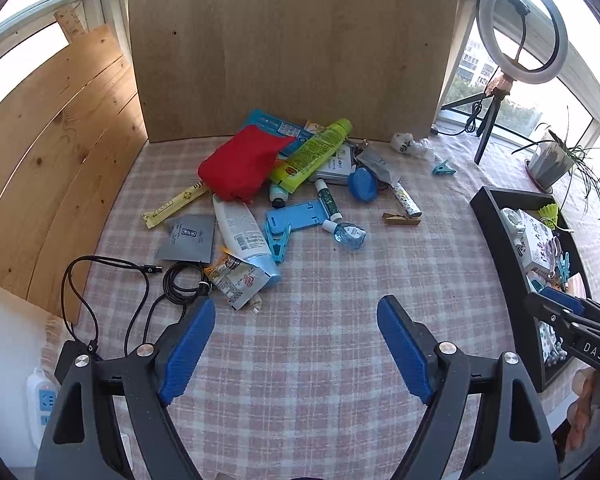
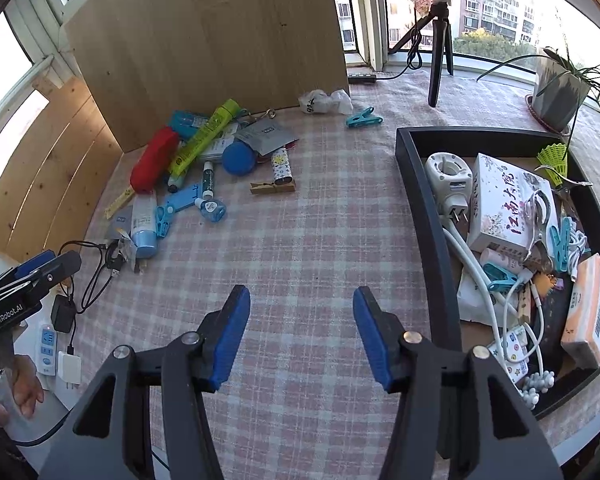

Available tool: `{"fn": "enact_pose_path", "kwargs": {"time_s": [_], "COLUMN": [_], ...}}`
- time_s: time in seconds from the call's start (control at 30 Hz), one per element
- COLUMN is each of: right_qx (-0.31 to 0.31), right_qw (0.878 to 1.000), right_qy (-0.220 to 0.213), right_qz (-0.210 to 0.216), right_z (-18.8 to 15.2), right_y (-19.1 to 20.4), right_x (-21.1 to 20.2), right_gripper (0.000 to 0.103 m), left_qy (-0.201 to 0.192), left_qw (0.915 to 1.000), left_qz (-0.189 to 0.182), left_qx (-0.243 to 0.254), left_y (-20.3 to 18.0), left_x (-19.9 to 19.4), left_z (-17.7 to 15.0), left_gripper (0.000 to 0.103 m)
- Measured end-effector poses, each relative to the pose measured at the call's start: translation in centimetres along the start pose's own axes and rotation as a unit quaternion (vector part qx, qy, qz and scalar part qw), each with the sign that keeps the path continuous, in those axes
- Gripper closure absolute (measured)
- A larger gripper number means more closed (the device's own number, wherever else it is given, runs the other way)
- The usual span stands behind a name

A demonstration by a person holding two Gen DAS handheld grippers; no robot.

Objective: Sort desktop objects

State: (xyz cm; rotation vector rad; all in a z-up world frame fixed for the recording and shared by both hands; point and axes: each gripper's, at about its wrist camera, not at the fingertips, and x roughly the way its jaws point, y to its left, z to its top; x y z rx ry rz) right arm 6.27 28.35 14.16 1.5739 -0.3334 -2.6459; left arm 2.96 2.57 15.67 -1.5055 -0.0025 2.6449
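The clutter you are sorting lies in a loose heap at the back of the counter (image 1: 308, 360), against the upright wooden board (image 1: 292, 48). A red pouch (image 1: 242, 166) sits on top at the left of the heap, with a yellow-green tube (image 1: 312, 154) slanting just beside it and a round blue case (image 1: 363, 185) to its right. In front lie a blue phone stand (image 1: 296, 222), a small blue bottle (image 1: 349, 234), a white tube (image 1: 244, 236) and a wooden clothespin (image 1: 401, 220); a black cable (image 1: 140, 280) coils near the left edge. A teal clip (image 2: 363, 117) lies apart, toward the window.

The black tray (image 2: 424, 216) on your right holds a white box (image 2: 508, 204), a white plug adapter (image 2: 449, 178), an orange tissue pack (image 2: 588, 312) and tangled white cord.

Your left gripper (image 1: 296, 344) stands open over bare checked cloth with nothing between its pads. Your right gripper (image 2: 302, 332) is spread wide and empty too, just beside the tray's near wall.
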Motion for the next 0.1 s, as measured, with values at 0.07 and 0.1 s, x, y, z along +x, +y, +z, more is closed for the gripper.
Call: {"fn": "enact_pose_path", "kwargs": {"time_s": [0.07,0.1], "right_qx": [-0.001,-0.001], "right_qw": [1.000,1.000], "right_qy": [-0.001,0.000], "right_qz": [-0.001,-0.001], "right_z": [0.07,0.08], "right_y": [0.02,0.00], "right_x": [0.02,0.04], "right_gripper": [0.050,0.050], "left_qy": [-0.008,-0.016], "left_qw": [0.9999,0.9998], "left_qz": [-0.003,-0.002], "left_qx": [0.005,0.010], "left_y": [-0.14,-0.27], "left_x": [-0.23,-0.42], "left_z": [-0.07,-0.13], "left_gripper": [0.020,0.020]}}
